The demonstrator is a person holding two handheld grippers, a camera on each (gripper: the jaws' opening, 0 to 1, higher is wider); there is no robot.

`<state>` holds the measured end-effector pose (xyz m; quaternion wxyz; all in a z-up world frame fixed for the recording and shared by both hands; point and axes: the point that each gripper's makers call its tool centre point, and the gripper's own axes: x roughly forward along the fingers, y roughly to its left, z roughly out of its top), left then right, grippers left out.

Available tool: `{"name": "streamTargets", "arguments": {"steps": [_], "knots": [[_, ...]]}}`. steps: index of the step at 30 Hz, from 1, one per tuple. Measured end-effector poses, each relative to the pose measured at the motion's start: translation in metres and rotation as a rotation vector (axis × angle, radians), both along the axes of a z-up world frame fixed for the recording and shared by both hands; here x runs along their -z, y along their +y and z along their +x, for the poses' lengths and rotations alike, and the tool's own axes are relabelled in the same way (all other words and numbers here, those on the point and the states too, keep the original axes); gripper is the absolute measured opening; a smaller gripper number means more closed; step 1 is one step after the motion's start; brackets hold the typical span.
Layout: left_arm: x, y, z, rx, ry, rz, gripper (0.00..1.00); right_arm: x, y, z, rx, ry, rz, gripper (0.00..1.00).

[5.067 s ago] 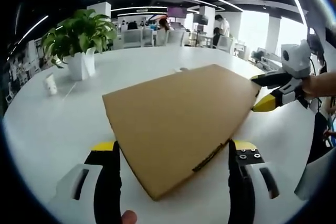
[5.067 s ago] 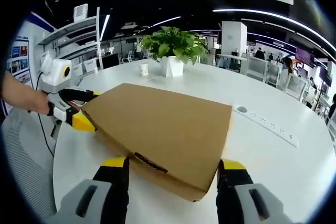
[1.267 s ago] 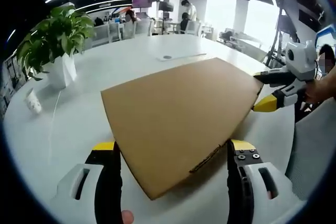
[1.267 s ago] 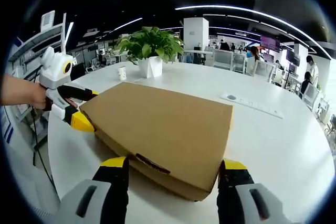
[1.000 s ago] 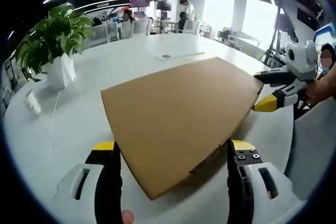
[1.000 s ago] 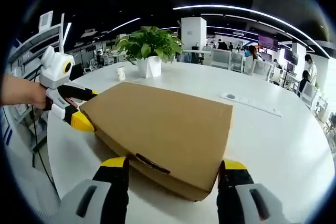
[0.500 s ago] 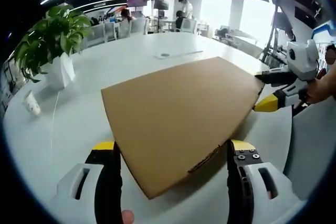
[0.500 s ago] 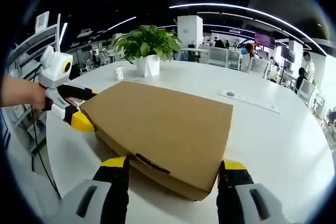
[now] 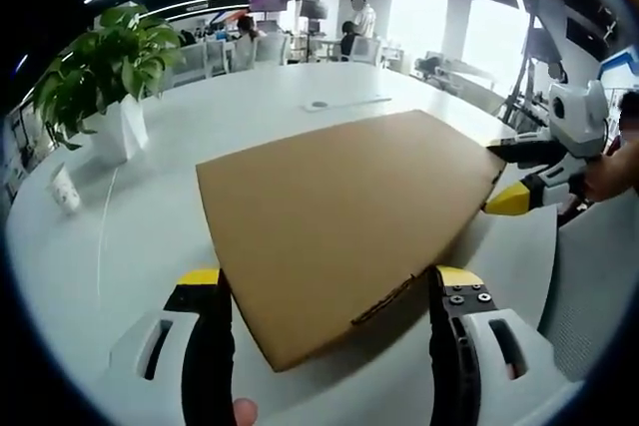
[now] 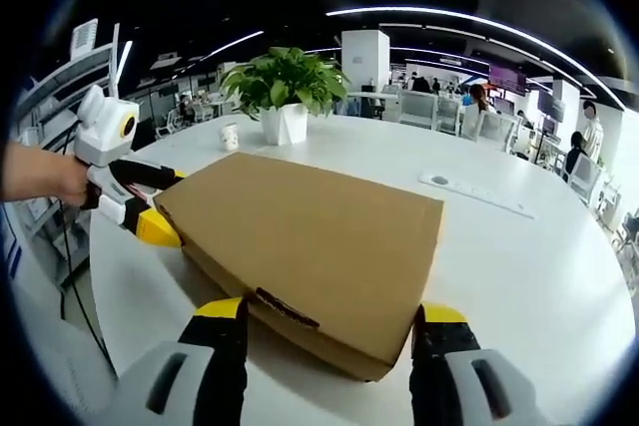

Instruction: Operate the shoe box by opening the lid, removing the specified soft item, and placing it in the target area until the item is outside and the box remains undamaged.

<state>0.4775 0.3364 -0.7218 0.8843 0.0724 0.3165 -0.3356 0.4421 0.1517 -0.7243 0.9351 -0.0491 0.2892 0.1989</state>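
**Box lid shut, both grippers at its ends**

Nothing has shifted on the white table (image 10: 559,276): the shoe box (image 9: 339,216) lies closed near its front edge. Left gripper (image 9: 321,291) and right gripper (image 10: 329,321) each straddle an end corner, jaws wide. Potted plant (image 10: 285,92) and paper cup (image 9: 65,190) stand toward the far edge.

Shoe box (image 9: 339,216) spans table (image 9: 250,117) near side; potted plant (image 9: 100,77), cup (image 9: 65,190) far left.
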Motion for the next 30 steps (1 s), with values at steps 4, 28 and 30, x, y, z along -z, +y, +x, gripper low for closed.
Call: {"name": "streamTargets", "arguments": {"steps": [4, 28, 30], "knots": [[-0.0001, -0.0003, -0.0008, -0.007, 0.000, -0.001, 0.80, 0.0001, 0.0000, 0.0005, -0.003, -0.002, -0.001, 0.64], [0.0000, 0.0006, -0.0028, -0.042, -0.024, -0.016, 0.81, -0.0010, -0.0019, 0.0003, -0.013, -0.029, 0.008, 0.65], [0.0002, 0.0008, -0.0024, -0.041, -0.021, -0.015, 0.81, -0.0013, -0.0019, 0.0003, -0.013, -0.029, 0.008, 0.64]]}}
